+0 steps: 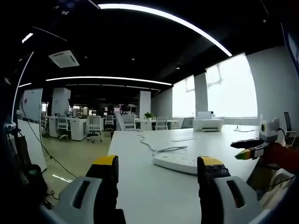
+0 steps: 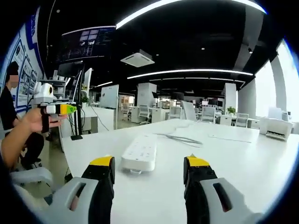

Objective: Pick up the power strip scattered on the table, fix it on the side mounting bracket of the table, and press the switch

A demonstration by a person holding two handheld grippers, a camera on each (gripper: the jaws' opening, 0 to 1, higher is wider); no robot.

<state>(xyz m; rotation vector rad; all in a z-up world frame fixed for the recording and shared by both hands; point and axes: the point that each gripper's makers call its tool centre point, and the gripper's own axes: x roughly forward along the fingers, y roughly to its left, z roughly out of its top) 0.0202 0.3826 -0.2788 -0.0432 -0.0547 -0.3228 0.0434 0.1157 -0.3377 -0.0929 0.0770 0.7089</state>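
A: Power strip [image 2: 140,156] first, flat on the big white table [image 2: 243,158], a long rounded white plastic slab with rows of socket holes along its top.

B: And the table is smooth and matte, running wide toward the bright windows. In the left gripper view the power strip [image 1: 180,163] sits just ahead of the jaws, its thin grey cable [image 1: 161,149] looping away over the tabletop.

A: Right gripper [image 2: 149,169], jaws spread wide, grey bodies with yellow-capped black tips, nothing between them. The strip lies just beyond, nearer the left-hand jaw.

B: Left gripper [image 1: 159,169], same build, jaws well apart, empty too.

A: Smallest bit: over the table's edge a person's hand [image 2: 33,120] holds a small device [image 2: 58,109] with a green and yellow tip. It is too small to make out further.
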